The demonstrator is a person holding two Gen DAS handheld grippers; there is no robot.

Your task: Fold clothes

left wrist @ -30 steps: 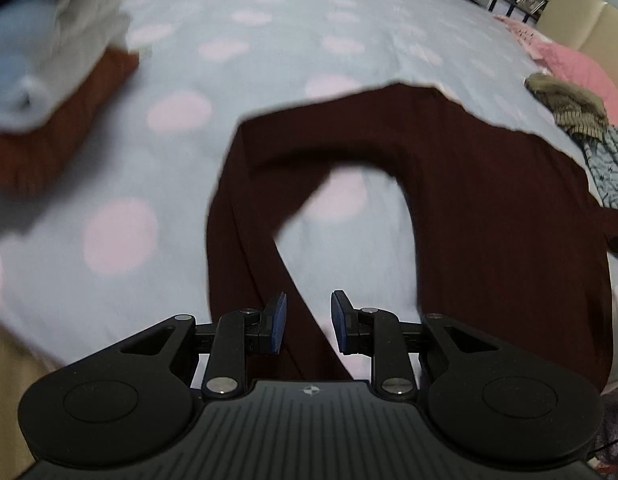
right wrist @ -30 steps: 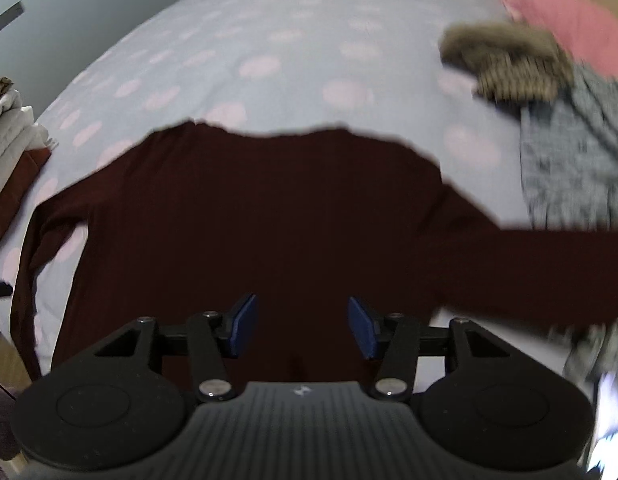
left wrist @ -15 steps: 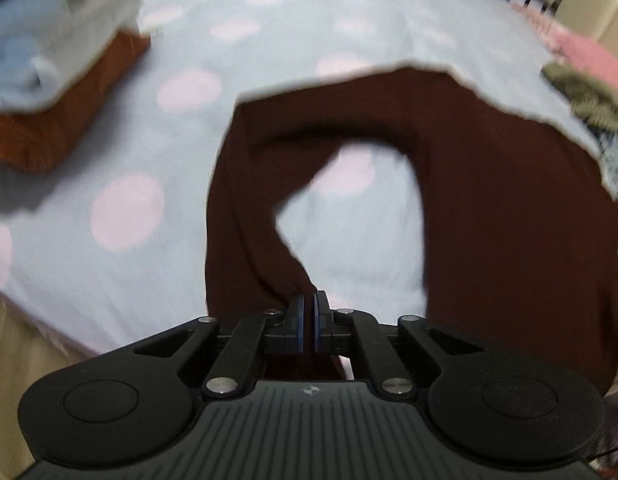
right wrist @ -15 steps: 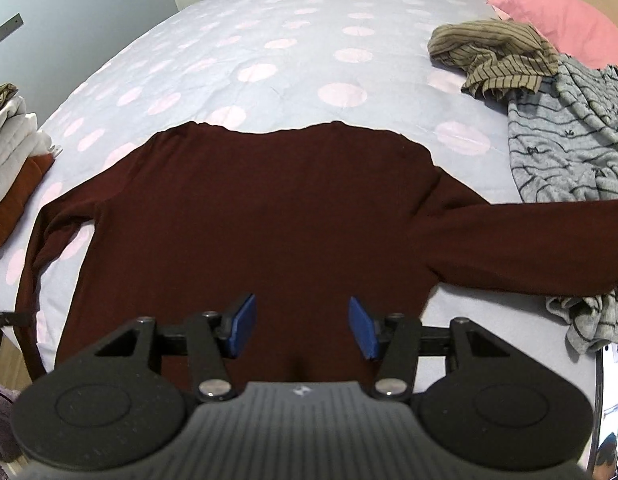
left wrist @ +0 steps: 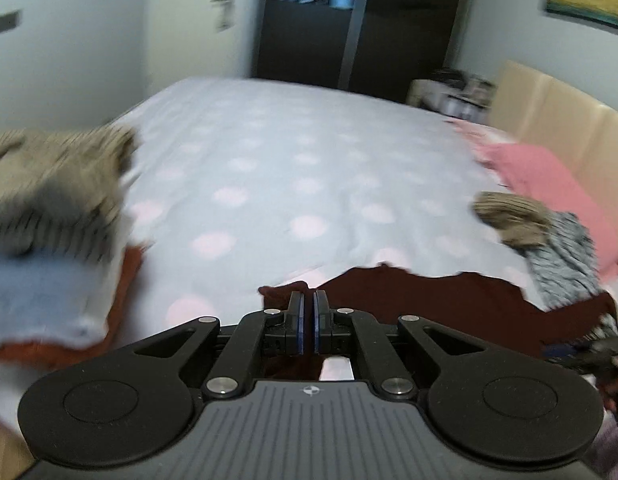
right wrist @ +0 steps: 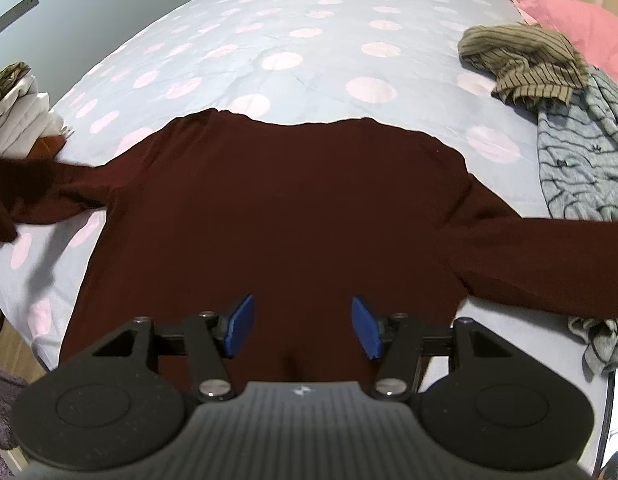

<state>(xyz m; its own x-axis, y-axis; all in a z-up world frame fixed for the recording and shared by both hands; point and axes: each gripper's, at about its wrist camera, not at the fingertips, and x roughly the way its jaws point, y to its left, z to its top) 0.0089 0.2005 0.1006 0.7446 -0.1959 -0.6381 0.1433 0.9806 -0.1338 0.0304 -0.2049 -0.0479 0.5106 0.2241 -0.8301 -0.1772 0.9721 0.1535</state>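
A dark maroon long-sleeved sweater (right wrist: 285,208) lies flat on the bed, its body spread out and its right sleeve (right wrist: 549,256) stretched to the right. My left gripper (left wrist: 308,326) is shut on the left sleeve (left wrist: 283,293) and holds it lifted; in the right wrist view that raised sleeve (right wrist: 25,188) shows blurred at the left edge. My right gripper (right wrist: 302,330) is open and empty, hovering over the sweater's lower hem.
The bed has a pale blue cover with pink dots (right wrist: 293,40). A stack of folded clothes (left wrist: 49,232) sits at the left. A striped olive garment (right wrist: 525,60), a grey patterned garment (right wrist: 581,148) and a pink pillow (right wrist: 589,24) lie at the right.
My left gripper closed on the left sleeve and lifted it up, tilting its view toward the room. The right gripper stayed open over the hem.
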